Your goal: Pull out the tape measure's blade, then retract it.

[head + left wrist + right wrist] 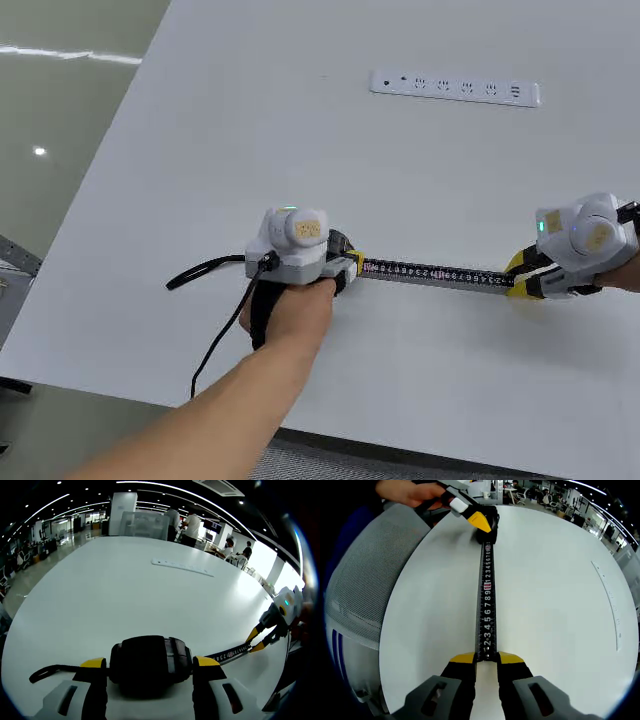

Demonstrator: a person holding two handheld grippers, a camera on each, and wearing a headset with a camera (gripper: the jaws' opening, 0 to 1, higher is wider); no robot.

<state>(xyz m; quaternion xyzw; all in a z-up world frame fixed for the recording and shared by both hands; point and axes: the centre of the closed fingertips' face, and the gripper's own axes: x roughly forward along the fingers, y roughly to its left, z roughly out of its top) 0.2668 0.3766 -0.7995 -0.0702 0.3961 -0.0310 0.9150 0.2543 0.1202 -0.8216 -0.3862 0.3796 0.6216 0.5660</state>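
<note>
Your left gripper point(150, 661) is clenched on the black, rounded plastic tape measure case point(150, 677), which sits between its yellow-tipped jaws. The black blade with white numerals point(487, 595) stretches from there over the white table point(300, 130) to your right gripper point(487, 658), whose jaws pinch its end.

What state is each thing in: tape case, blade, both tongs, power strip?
Tape measure case: gripped at its sides.
Blade: pulled out, stretched between the tongs.
Left tongs: shut on the case.
Right tongs: shut on the blade's end.
Power strip: flat, nothing plugged in.
</note>
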